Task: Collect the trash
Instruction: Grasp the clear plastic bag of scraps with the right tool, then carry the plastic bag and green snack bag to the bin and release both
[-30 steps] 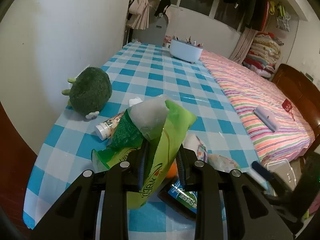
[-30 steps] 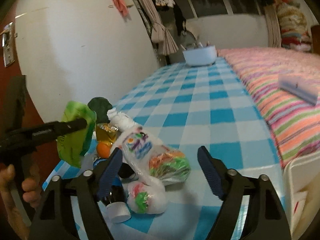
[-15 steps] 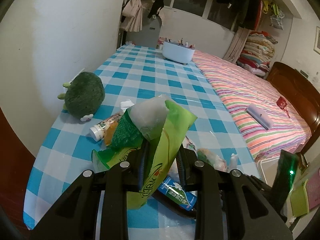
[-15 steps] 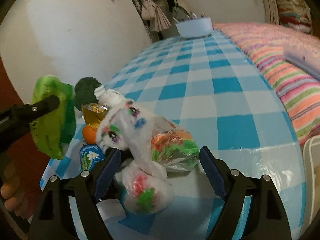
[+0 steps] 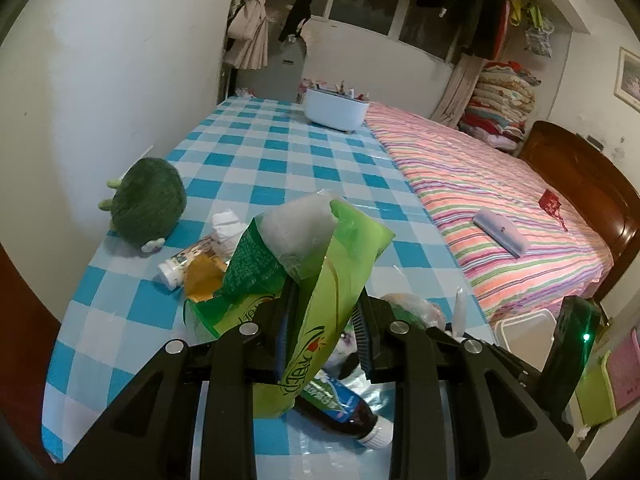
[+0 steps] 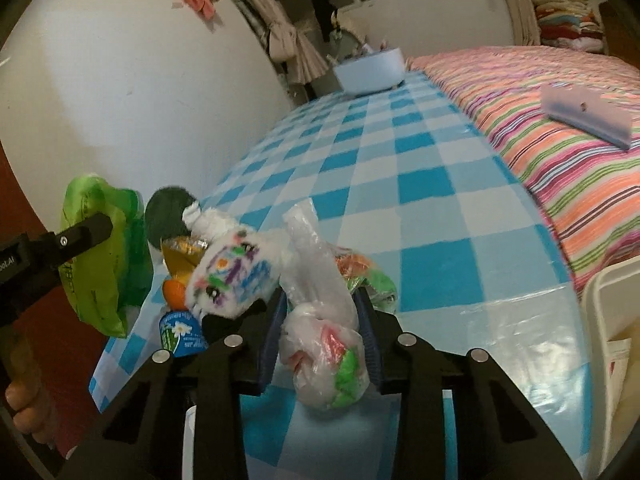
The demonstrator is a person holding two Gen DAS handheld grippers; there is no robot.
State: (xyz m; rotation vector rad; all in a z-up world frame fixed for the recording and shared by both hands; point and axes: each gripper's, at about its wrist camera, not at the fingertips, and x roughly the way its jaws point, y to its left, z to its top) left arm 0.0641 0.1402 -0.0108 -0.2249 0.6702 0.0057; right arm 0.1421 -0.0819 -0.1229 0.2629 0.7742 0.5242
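I see the left hand-held gripper (image 5: 324,332) clamped on a glossy green plastic bag (image 5: 320,280), crinkled and limp, its translucent mouth flaring upward beyond the fingertips while the printed lower end hangs below them. Directly under this gripper lies a dark bottle (image 5: 340,404) with a blue label and white cap, on its side on the counter (image 5: 280,168), whose cover is a smooth blue-and-white checked sheet with a shiny clear film near the edge. Ahead and to the left of the fingers sit a small white-capped bottle (image 5: 180,264) on its side, a crumpled amber wrapper (image 5: 204,276) and a wad of white tissue (image 5: 226,226). Farther left is a round, fuzzy green plush toy (image 5: 146,204).

My right hand-held gripper (image 6: 320,336) is closed narrow on a knotted clear plastic bag (image 6: 324,344), thin and wrinkled, stuffed with red and green scraps; its twisted neck stands up between the blue pads and the bulging end droops toward the camera. Just left of the fingers, touching the bag, is a white fluffy plush (image 6: 236,272) scribbled with coloured marks. Past the fingertips a second clear bag (image 6: 364,276) with orange and green contents rests on the counter. To the far left the green plastic bag hangs in the other gripper, apart from the pile.
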